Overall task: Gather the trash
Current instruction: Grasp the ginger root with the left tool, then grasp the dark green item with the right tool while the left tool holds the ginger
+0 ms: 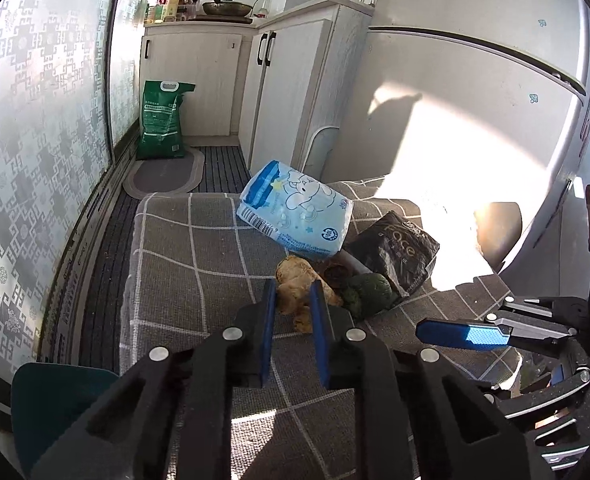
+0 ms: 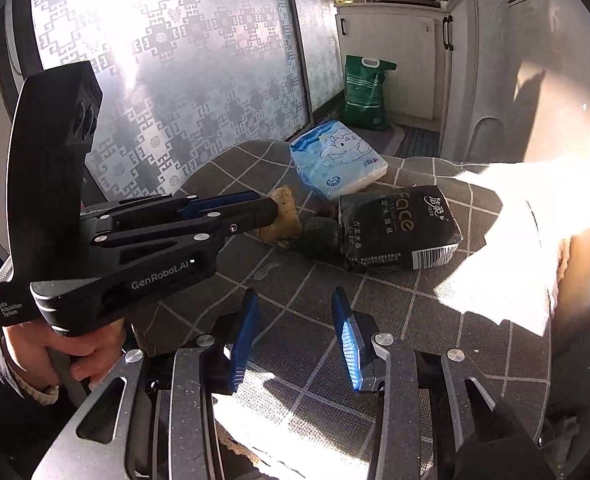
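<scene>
Trash sits in a small heap on the checked grey cloth [image 1: 199, 248]: one crumpled tan wad [image 1: 293, 280], one dark green wad [image 1: 365, 292] and a small brownish scrap between them, too dim to name. Two tissue packs lie just past the heap, one light blue pack [image 1: 295, 210] and one black pack [image 1: 395, 254], the blue leaning on the black. Two grippers are in view. The left gripper [image 1: 293, 294] reaches the tan wad, which lies right between its blue fingers [image 1: 269, 300] at their tips; the fingers stand narrow and flank the wad closely, though whether the pads press it cannot be told for sure. From the right wrist view the same left gripper [image 2: 273, 210] comes in from the left with its tips against the tan wad [image 2: 285, 216], a hand [image 2: 83, 356] gripping its handle below. The green wad lies just right of those tips, touching the black pack. The right gripper [image 2: 295, 320] hovers nearer the camera, its two fingers parted with nothing between them, well short of the heap, which lies ahead of its tips and slightly left.
</scene>
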Motion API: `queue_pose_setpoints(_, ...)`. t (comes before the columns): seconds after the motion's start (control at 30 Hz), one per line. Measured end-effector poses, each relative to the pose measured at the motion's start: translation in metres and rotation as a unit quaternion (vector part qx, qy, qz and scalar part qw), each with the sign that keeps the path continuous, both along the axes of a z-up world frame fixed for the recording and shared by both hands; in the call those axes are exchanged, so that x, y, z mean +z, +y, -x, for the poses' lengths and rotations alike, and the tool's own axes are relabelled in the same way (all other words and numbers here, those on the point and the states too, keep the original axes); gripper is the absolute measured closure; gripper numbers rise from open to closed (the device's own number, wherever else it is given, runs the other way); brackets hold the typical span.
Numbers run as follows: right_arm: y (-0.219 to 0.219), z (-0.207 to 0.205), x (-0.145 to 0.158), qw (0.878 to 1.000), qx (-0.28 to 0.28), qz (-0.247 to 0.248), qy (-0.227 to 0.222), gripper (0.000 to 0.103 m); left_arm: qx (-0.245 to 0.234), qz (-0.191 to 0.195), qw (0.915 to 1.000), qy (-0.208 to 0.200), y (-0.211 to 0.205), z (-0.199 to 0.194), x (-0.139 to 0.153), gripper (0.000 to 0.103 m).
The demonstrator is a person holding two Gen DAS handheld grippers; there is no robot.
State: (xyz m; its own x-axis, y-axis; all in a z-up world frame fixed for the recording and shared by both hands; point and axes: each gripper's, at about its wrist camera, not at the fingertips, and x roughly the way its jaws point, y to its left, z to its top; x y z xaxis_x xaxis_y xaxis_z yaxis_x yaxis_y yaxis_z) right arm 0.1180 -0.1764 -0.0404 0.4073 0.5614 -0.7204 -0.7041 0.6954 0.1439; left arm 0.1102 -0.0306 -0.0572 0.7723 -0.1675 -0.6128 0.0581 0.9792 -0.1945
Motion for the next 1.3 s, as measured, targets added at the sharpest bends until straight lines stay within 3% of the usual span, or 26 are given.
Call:
queue_pose_setpoints(0.23,0.009,-0.002,0.002,1.0,-0.005,0.015,-0.003,0.065,-0.002,0.034,0.9994,0.009,0.007,-0.004,-0.002,0.074)
queue_pose_setpoints(0.37,0.008,-0.003,0.002,1.0,-0.009,0.013,0.0,0.065,-0.019,0.027,0.9994,0.014,-0.004,-0.009,-0.002,0.052)
queue_pose_setpoints(0.43,0.007,-0.004,0.002,1.0,-0.011,0.012,0.001,0.065,-0.027,0.021,0.9993,0.014,-0.011,-0.01,-0.002,0.048)
queue_pose_setpoints(0.53,0.005,-0.004,0.001,1.0,-0.012,0.013,0.002,0.065,-0.022,0.011,0.9995,0.019,-0.013,-0.013,-0.003,0.057)
queue_pose_setpoints(0.83,0.003,-0.004,0.0,1.0,-0.013,0.006,0.006,0.062,-0.015,0.027,0.9994,0.014,-0.006,-0.011,-0.002,0.067)
queue_pose_setpoints(1.13,0.008,-0.01,-0.003,1.0,-0.019,0.007,0.015,0.062,-0.021,0.017,0.9996,0.008,-0.006,-0.007,0.0,0.074)
queue_pose_setpoints(1.2,0.009,-0.01,-0.003,1.0,-0.019,0.009,0.014,0.062,-0.021,0.023,0.9995,0.004,-0.003,-0.006,0.001,0.081)
queue_pose_setpoints(1.3,0.007,-0.008,-0.003,1.0,-0.018,0.011,0.012,0.062,-0.022,0.036,0.9991,0.011,0.0,-0.007,0.001,0.081)
